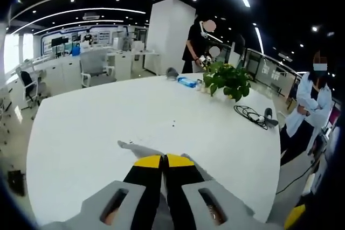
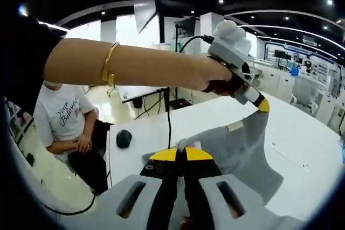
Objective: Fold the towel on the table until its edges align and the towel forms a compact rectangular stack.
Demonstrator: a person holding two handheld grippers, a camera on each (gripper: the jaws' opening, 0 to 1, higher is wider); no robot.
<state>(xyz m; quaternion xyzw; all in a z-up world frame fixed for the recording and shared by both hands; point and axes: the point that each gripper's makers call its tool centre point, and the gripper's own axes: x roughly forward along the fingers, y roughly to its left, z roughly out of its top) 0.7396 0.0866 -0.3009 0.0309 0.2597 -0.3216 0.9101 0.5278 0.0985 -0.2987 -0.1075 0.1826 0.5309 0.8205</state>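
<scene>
A grey towel (image 2: 242, 149) hangs lifted above the white table (image 2: 302, 138), stretched between both grippers. My right gripper (image 2: 180, 154) is shut on one towel corner, yellow tips pressed together. In the right gripper view the left gripper (image 2: 261, 104) is held up by a person's hand and grips the towel's far top edge. In the left gripper view my left gripper (image 1: 163, 161) is shut, with grey towel (image 1: 132, 146) cloth poking out on both sides of its yellow tips, over the table (image 1: 108, 122). Most of the towel is hidden below the jaws there.
A potted plant (image 1: 227, 79), a black coiled cable (image 1: 250, 114) and a blue item (image 1: 187, 82) sit at the table's far side. A dark mouse (image 2: 123, 138) lies near one edge. A seated person (image 2: 67, 125) and standing people (image 1: 308, 111) are beside the table.
</scene>
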